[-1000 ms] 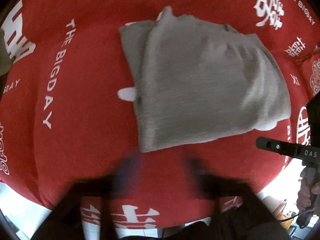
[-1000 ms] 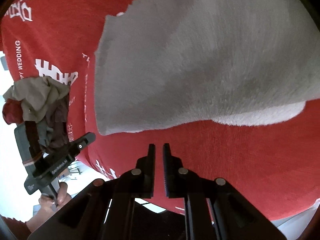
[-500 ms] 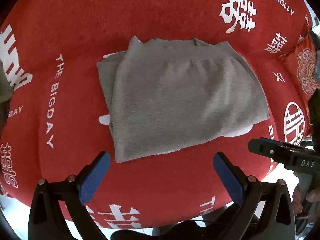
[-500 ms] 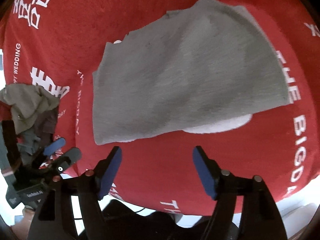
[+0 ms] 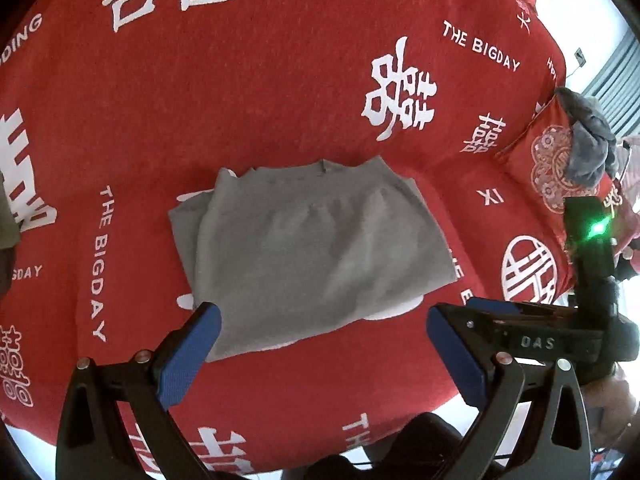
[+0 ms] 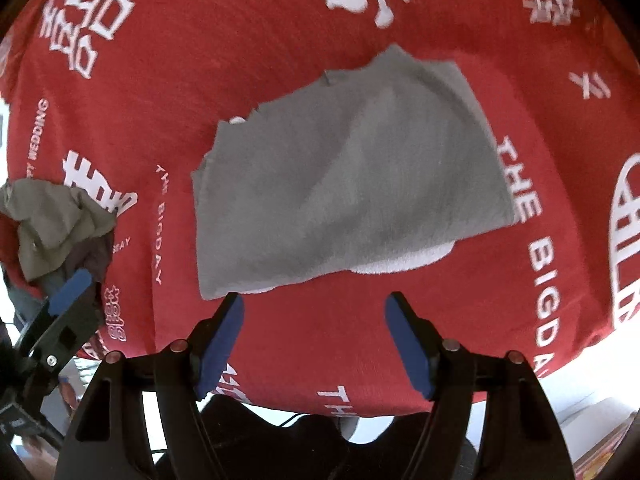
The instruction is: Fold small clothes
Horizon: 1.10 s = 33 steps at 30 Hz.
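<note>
At far left in the right wrist view, a crumpled pile of unfolded clothes (image 6: 60, 224) waits on the red printed cloth (image 6: 240, 60). The left gripper (image 5: 320, 356) hangs with its blue-padded jaws spread wide and empty over the near edge of the folded grey garment (image 5: 308, 256), which lies flat at the cloth's centre. The right gripper (image 6: 316, 340), its jaws having just opened, also stands apart with nothing between them. The garment looks light, soft and limp; it would likely sag if lifted, so pinching its doubled near corners seems safest.
</note>
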Each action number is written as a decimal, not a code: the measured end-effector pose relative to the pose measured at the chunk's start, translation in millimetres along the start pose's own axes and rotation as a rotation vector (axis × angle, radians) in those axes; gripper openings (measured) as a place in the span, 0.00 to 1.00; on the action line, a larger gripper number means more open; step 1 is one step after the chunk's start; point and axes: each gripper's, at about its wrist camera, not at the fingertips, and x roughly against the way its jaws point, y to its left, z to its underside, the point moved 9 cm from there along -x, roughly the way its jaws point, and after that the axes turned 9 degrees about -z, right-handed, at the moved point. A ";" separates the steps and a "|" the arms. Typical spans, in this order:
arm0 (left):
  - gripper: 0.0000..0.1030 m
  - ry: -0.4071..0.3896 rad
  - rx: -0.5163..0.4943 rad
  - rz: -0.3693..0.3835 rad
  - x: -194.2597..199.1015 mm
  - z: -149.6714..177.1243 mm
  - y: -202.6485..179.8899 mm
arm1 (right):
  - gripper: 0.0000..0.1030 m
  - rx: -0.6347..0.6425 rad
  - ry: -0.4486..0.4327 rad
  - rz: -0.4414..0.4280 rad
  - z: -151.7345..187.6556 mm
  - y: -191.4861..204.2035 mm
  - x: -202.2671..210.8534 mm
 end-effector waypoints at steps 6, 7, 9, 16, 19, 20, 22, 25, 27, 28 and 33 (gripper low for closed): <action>1.00 -0.098 -0.023 -0.087 31.8 -9.4 13.1 | 0.74 0.077 -0.017 0.080 3.5 17.0 32.1; 1.00 -0.102 -0.027 -0.092 36.3 -9.9 15.0 | 0.74 0.081 -0.023 0.087 4.7 19.5 37.2; 1.00 -0.103 -0.025 -0.091 42.5 -9.9 19.3 | 0.74 0.079 -0.032 0.092 6.6 22.4 44.0; 1.00 -0.014 -0.011 -0.111 40.8 3.6 30.9 | 0.74 0.051 -0.061 0.135 19.0 26.9 60.0; 1.00 -0.006 -0.012 -0.135 43.4 7.7 38.8 | 0.74 0.039 -0.062 0.148 23.7 27.0 64.9; 1.00 -0.004 -0.016 -0.147 44.3 7.9 41.5 | 0.74 0.037 -0.059 0.153 24.4 26.3 65.4; 1.00 0.005 -0.019 -0.166 45.0 9.2 46.4 | 0.74 0.037 -0.054 0.161 24.5 24.9 66.7; 1.00 0.028 -0.001 -0.188 42.7 10.0 52.9 | 0.74 0.036 -0.048 0.165 20.5 22.1 68.8; 1.00 0.036 0.028 -0.211 40.0 9.4 56.9 | 0.74 0.046 -0.042 0.167 15.3 20.6 70.1; 1.00 0.046 0.042 -0.219 37.0 9.6 57.7 | 0.74 0.053 -0.039 0.169 13.0 20.1 70.7; 1.00 0.105 0.095 -0.228 22.7 10.7 50.2 | 0.74 0.120 -0.018 0.190 -8.3 13.2 77.4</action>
